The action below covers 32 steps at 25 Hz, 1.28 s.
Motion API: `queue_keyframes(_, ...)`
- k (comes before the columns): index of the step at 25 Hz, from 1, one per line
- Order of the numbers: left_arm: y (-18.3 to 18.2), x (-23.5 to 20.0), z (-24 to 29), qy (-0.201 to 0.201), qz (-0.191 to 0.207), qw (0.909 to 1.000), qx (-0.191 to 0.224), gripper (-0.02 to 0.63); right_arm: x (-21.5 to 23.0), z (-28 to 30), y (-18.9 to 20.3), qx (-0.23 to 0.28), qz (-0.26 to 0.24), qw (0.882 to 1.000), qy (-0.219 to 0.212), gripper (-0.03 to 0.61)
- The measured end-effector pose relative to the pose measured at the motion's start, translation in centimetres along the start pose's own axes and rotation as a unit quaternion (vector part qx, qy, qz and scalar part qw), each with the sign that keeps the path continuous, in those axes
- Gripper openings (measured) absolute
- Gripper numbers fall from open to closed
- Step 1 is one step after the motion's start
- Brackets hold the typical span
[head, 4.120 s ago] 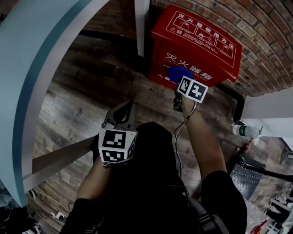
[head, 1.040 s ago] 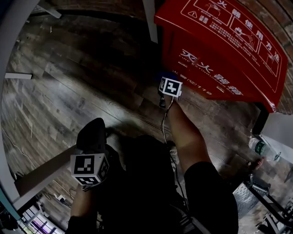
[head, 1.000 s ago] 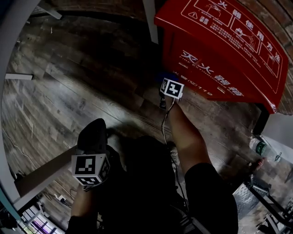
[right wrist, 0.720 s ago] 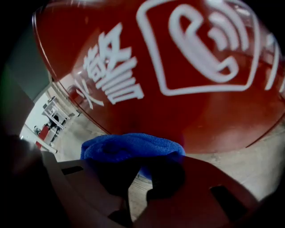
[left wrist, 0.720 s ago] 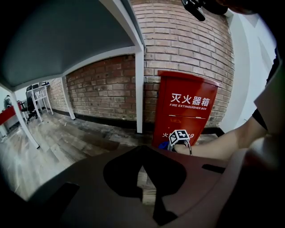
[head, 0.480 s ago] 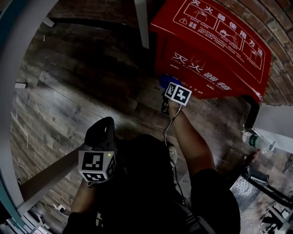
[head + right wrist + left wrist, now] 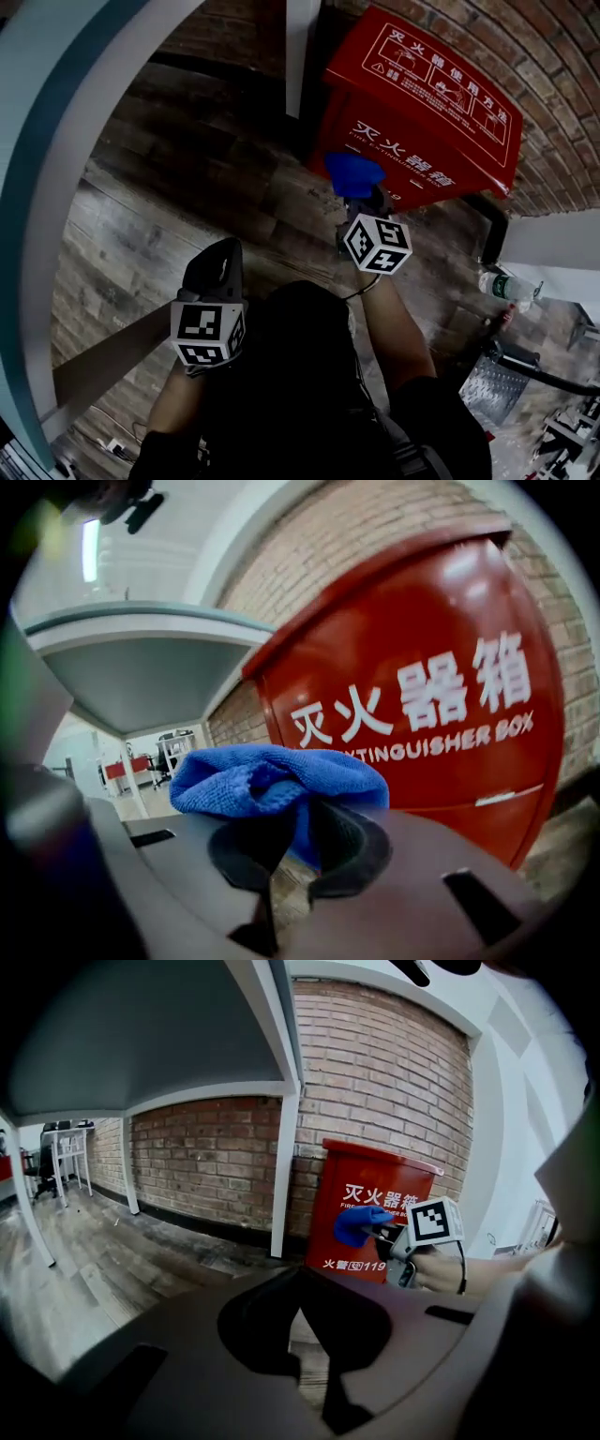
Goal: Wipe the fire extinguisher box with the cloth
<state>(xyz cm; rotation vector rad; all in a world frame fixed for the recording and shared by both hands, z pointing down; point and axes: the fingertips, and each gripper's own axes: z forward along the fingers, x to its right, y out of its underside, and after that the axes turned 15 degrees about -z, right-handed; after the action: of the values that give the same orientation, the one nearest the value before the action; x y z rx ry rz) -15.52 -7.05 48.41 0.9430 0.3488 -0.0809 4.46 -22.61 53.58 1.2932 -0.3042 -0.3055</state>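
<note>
The red fire extinguisher box (image 7: pixel 412 112) stands on the wooden floor against the brick wall, white characters on its front (image 7: pixel 412 696) and lid. My right gripper (image 7: pixel 361 199) is shut on a bunched blue cloth (image 7: pixel 352 174), held just in front of the box's front face, a little off it. In the right gripper view the blue cloth (image 7: pixel 272 778) bulges out above the jaws. My left gripper (image 7: pixel 217 267) hangs back by my body, jaws together and empty; in its own view the box (image 7: pixel 370 1208) and the cloth (image 7: pixel 361 1224) lie ahead.
A white post (image 7: pixel 302 47) stands just left of the box. A curved white and teal tabletop edge (image 7: pixel 66 159) arcs over the left side. A plastic bottle (image 7: pixel 506 286) lies on the floor at the right, near a dark metal frame (image 7: pixel 511 375).
The right gripper with the cloth has risen from the box's lower front edge to mid-height of the front. My head view has tilted up; the left gripper stayed near my body.
</note>
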Motion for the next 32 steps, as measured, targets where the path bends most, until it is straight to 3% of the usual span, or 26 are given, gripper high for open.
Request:
queue_keyframes(11,-3.6,7.8,2.2,0.085,0.01,0.9958,0.032,0.006,2.9,-11.6,-9.2,0.063,-0.108,0.99,0.059,0.048)
queue_keyframes(16,-8.9,13.4,1.2,0.096,0.031,0.9935,0.053,0.006,5.3,-14.7,-15.0,0.062,-0.094,0.991,0.075,0.048)
queue_keyframes(20,-15.5,18.3,-2.9,0.114,0.031,0.9915,0.054,0.006,5.3,-17.8,-23.7,0.068,-0.075,0.991,0.092,0.048)
queue_keyframes(24,-23.2,22.0,-8.5,0.117,0.026,0.9916,0.049,0.006,4.6,-21.4,-34.1,0.078,-0.014,0.99,0.115,0.048)
queue_keyframes(32,-39.8,32.3,-24.6,0.159,0.084,0.9806,0.076,0.006,2.3,-33.0,-56.2,0.12,-0.016,0.981,0.151,0.048)
